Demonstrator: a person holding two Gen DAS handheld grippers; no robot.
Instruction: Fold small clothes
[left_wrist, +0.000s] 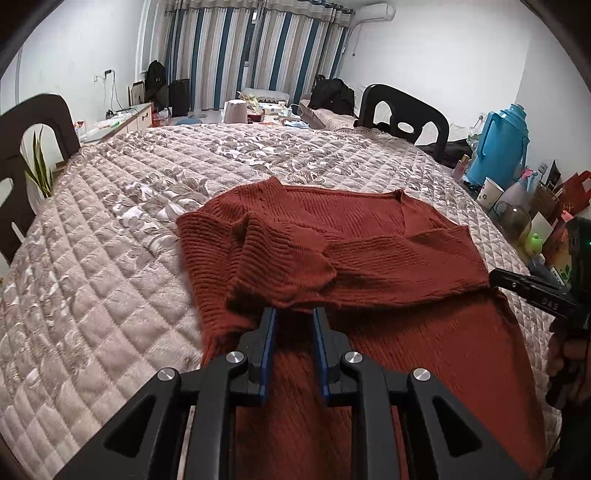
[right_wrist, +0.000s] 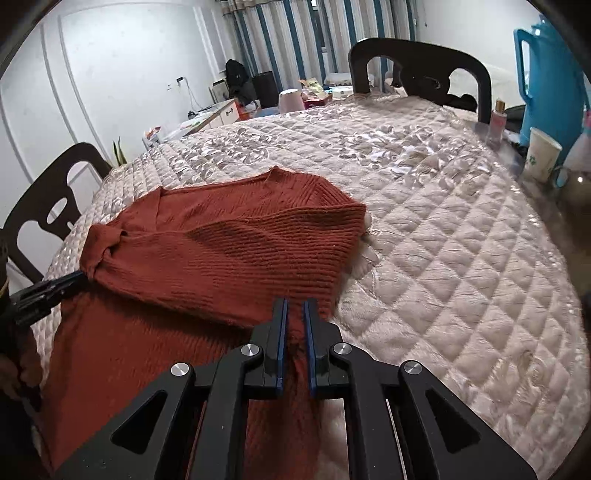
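lying on the quilt (left_wrist: 110, 229), rust knit sweater (left_wrist: 369, 240) is bunching between both narrowly parted grippers, left gripper (left_wrist: 293, 314) and right gripper (right_wrist: 295, 306), each pinching its folded sleeves.

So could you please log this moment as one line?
left gripper: shut on sweater | right gripper: shut on sweater | sleeves folded in

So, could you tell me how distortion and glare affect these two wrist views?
Left wrist view: fisheye bows the quilted table cover and darkens the corners; the red sweater stays sharp. Right wrist view: same curvature, sheen on the cover's far half, right rim blurry.
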